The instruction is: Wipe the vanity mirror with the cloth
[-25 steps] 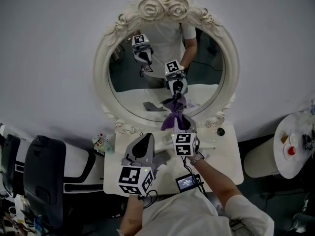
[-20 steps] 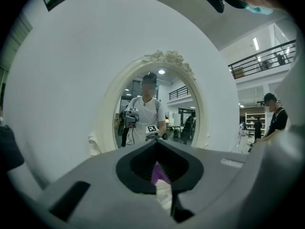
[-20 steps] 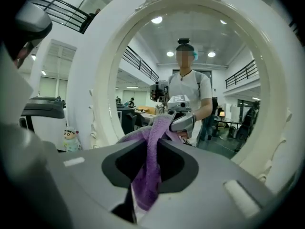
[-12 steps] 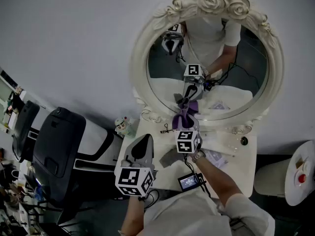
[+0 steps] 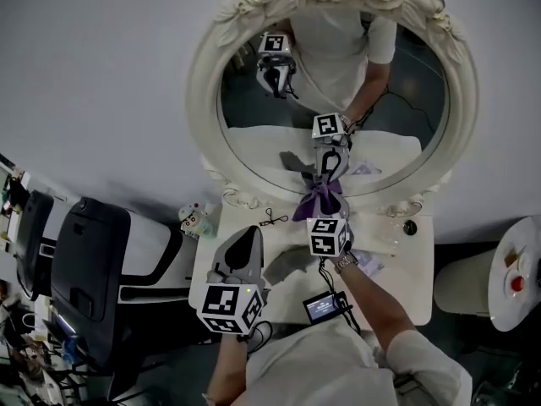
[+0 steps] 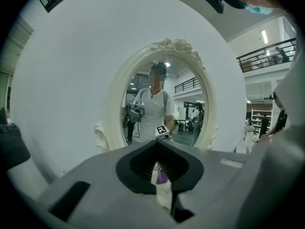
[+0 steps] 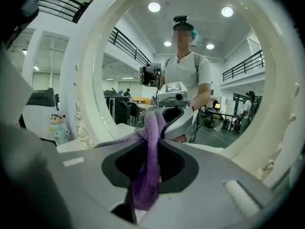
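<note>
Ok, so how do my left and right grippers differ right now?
The right gripper is shut on the purple cloth; the left gripper is shut on nothing. The right gripper holds it at the mirror's lower edge; the left gripper hangs back over the table. Both point toward the mirror.

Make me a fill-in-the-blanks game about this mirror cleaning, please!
1. The right gripper presses a ____ cloth against the vanity mirror.
2. The left gripper hangs back from the mirror with its jaws ____ and nothing between them.
3. In the head view, the small cartoon figurine stands to the ____ of the mirror's base.

Missing words: purple; shut; left
</note>
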Motion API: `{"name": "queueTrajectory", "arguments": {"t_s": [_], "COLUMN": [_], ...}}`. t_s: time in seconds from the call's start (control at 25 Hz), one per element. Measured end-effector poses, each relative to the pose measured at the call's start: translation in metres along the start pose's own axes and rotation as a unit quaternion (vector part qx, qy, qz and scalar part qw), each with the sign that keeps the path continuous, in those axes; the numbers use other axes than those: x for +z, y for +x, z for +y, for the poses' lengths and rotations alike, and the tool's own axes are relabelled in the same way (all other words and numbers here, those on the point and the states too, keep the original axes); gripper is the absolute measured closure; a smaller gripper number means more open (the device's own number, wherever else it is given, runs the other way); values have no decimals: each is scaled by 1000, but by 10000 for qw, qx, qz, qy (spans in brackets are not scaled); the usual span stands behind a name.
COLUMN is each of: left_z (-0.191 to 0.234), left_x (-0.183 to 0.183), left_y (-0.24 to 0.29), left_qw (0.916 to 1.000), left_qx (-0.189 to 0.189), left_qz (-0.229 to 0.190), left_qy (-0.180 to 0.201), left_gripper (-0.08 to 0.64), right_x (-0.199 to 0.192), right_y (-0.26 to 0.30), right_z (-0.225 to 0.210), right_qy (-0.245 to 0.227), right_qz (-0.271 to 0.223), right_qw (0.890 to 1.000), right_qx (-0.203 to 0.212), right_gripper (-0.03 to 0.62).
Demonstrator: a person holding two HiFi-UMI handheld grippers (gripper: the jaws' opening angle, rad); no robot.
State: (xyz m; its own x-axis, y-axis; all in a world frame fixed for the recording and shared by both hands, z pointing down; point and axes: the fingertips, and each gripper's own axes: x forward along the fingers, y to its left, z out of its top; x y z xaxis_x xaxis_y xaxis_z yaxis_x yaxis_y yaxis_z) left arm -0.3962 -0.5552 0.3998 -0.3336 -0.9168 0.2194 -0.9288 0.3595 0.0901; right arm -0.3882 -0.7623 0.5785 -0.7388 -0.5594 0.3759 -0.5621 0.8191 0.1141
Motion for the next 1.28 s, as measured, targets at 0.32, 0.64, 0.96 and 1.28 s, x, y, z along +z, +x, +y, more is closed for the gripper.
{"name": "queueTrajectory", "arguments": {"t_s": [0.32, 0.64, 0.96, 1.28], "left_z": [-55, -97, -107, -98], "left_x": [-2, 5, 17, 24], "left_y": [38, 47, 39, 17], "left_qw": [9957, 9875, 9823, 9775], "left_qx": [-915, -1566, -1838, -2015], "left_qz": [71, -58, -311, -605], "left_qy": [98, 170, 207, 154], "left_gripper": [557, 557, 557, 529], "right_x": [-13, 9, 57, 106], "right_y": [-29, -74, -127, -175], "right_z": [-92, -171, -175, -145], "right_qy": [140, 282, 460, 381], "right_qz": [35, -271, -962, -1555], "right_qw": [9961, 9850, 9804, 9776], "right_qx": [-872, -1682, -1654, -1370], "right_gripper": [514, 514, 514, 514]}}
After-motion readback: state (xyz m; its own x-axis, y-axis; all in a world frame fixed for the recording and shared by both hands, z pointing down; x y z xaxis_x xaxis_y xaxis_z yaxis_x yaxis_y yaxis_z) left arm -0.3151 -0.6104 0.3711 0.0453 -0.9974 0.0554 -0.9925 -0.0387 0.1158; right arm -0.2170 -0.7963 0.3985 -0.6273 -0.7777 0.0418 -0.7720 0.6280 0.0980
